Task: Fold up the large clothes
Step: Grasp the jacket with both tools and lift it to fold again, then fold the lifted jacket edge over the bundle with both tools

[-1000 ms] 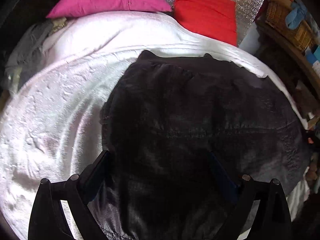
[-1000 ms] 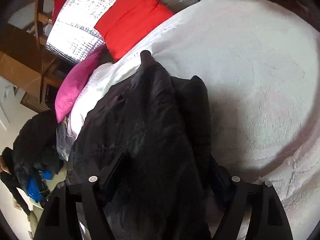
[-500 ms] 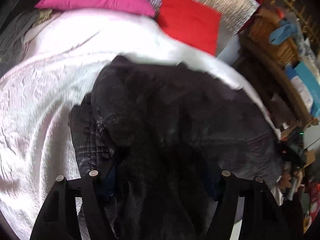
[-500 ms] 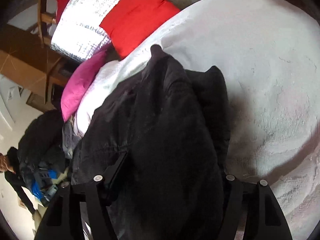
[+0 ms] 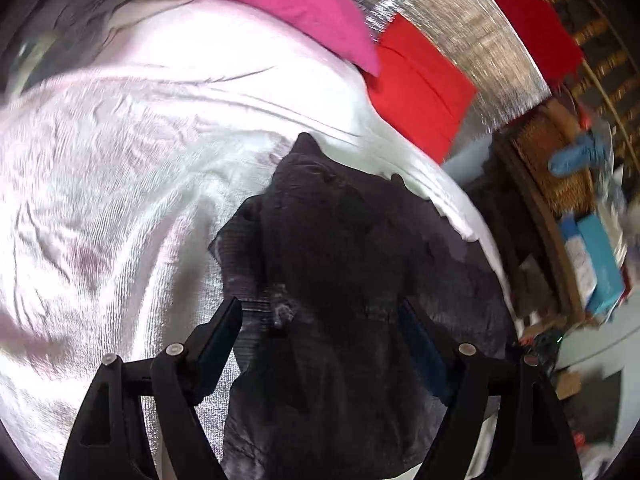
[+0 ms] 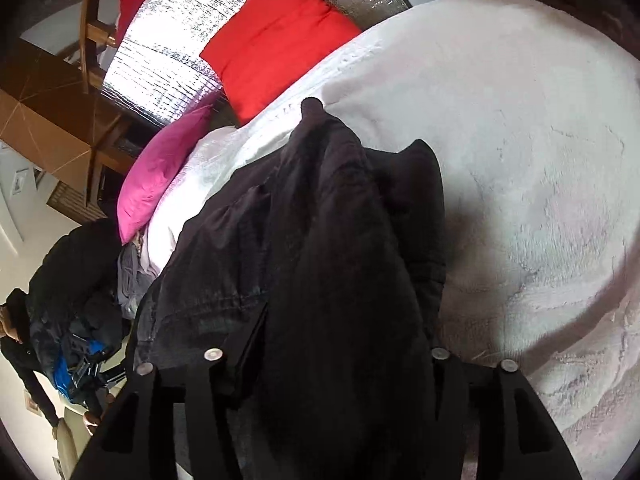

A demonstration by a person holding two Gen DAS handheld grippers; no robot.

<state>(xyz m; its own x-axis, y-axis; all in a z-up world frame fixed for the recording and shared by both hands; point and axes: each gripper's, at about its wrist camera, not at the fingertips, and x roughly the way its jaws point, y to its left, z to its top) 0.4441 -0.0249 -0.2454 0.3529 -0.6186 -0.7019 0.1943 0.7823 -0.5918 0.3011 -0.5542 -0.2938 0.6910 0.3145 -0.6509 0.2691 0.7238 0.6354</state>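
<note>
Between the closing jaws of the right gripper [image 6: 332, 356] a thick fold of the black garment [image 6: 320, 240] was bunched, seemingly gripped. The left gripper [image 5: 320, 332] straddled the same cloth, its jaws opening and the pads not clearly pressing. From both, the garment ran lengthwise away across the white bed [image 5: 120, 160] towards the red pillow [image 6: 276, 36].

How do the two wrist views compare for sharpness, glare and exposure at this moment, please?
Left wrist view: motion blur smears the edges, plainly at the silver foil panel and the shelves on the right; the white bedspread is overexposed. Right wrist view: sharp; foil glints, and the black garment is too dark for detail. Both show fisheye bending.
</note>
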